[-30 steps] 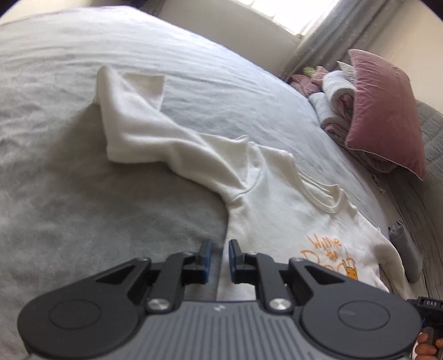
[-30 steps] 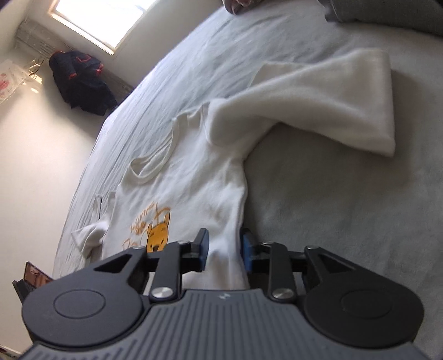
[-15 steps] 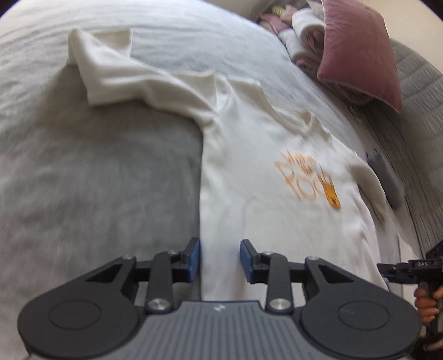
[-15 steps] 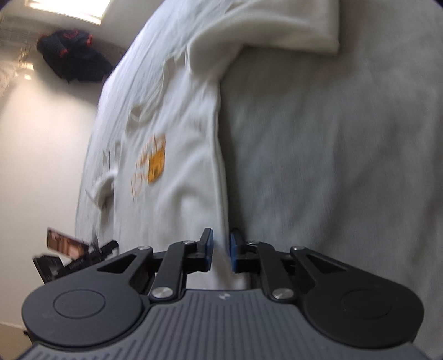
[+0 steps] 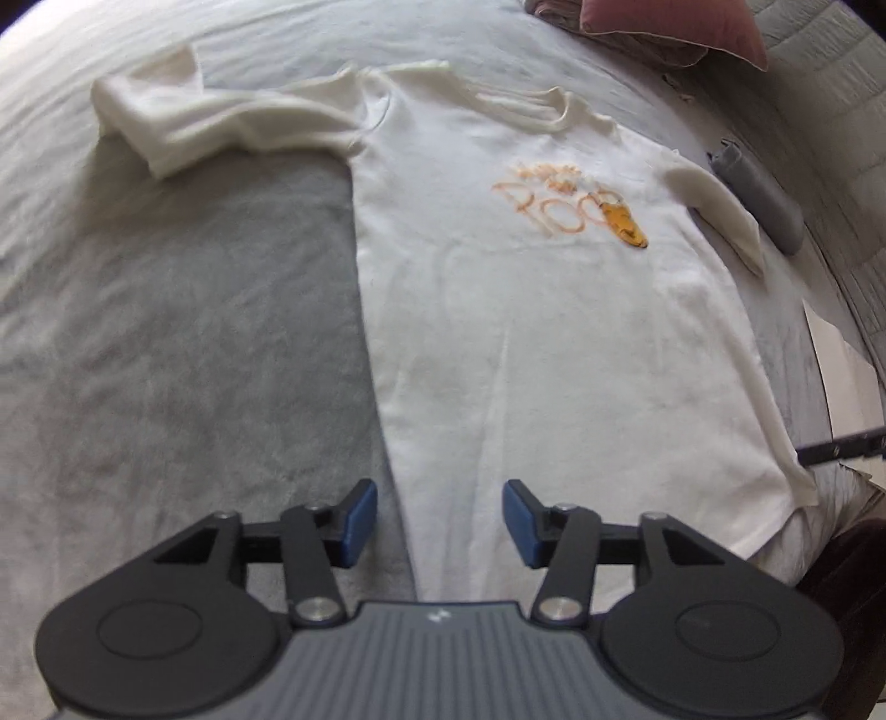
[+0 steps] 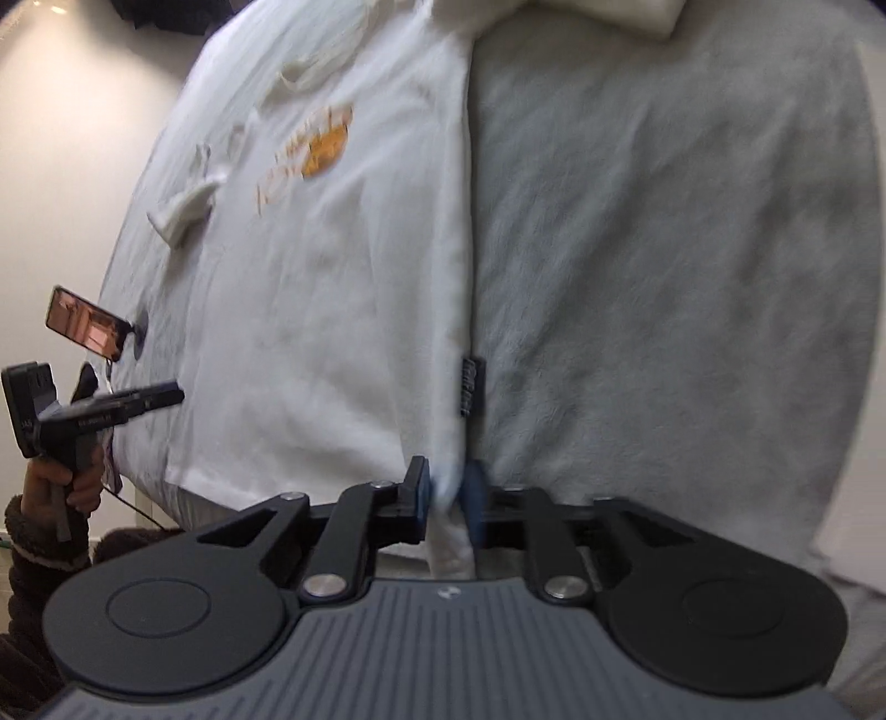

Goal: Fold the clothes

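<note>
A white long-sleeved shirt (image 5: 554, 343) with an orange print lies face up on the grey bedspread (image 5: 183, 343). Its left sleeve (image 5: 183, 119) is folded back on itself. My left gripper (image 5: 440, 523) hovers open over the shirt's lower left side, whose edge runs between the blue pads. In the right wrist view the shirt (image 6: 332, 288) stretches away, with a small black tag (image 6: 470, 385) on its side seam. My right gripper (image 6: 448, 493) is shut on that side edge near the hem. A hand holds the left gripper (image 6: 166, 394) at the far left of this view.
A pink pillow (image 5: 681, 27) and folded laundry sit at the head of the bed. A grey rolled item (image 5: 758, 194) lies beside the right sleeve. A phone on a mount (image 6: 83, 324) stands by the bed edge. A white wall (image 6: 66, 138) lies beyond it.
Both grippers have drawn back from the chest area toward the hem. The left gripper's jaws have spread wide. The right gripper now has the shirt's side edge between its pads.
</note>
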Tool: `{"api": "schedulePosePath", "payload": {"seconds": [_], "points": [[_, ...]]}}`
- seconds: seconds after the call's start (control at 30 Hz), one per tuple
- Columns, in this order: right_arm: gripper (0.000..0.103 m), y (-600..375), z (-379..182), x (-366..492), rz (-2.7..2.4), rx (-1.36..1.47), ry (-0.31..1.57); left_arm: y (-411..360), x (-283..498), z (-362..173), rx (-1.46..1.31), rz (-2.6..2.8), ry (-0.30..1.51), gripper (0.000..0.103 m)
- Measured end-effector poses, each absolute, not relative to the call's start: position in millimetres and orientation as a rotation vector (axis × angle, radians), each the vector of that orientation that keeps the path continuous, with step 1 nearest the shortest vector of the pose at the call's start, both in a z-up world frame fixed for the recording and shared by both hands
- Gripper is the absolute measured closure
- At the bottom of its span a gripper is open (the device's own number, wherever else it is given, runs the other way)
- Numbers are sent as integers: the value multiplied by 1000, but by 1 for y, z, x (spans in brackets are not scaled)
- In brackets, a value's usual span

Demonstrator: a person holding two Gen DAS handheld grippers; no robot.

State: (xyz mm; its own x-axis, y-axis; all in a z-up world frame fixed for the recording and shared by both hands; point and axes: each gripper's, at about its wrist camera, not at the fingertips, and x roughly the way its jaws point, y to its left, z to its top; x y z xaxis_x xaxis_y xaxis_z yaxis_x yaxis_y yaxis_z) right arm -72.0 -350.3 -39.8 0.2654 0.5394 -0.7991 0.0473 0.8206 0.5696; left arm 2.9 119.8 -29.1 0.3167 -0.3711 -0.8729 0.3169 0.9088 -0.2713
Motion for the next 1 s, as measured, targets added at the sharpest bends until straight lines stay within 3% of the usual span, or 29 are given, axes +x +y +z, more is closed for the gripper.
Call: {"api": "schedulePosePath", "payload": {"seconds": [0.07, 0.1, 0.33, 0.5, 0.7, 1.0], "points": [[68, -361, -32, -64, 324, 565, 1221, 112, 7, -18, -49, -457, 1129, 30], [63, -366, -29, -58, 305, 580, 1193, 106, 10, -13, -51, -463, 1112, 29], [62, -400, -21, -13, 117, 665, 1026, 45, 44, 13, -61, -492, 999, 29], [62, -421, -37, 15, 3, 778, 924, -22, 64, 7, -70, -524, 914, 33], [61, -447, -55, 36, -82, 862, 814, -97, 81, -13, -46, -626, 869, 46], [64, -463, -63, 58, -88, 881, 770, -145, 112, -20, -158, -672, 892, 45]]}}
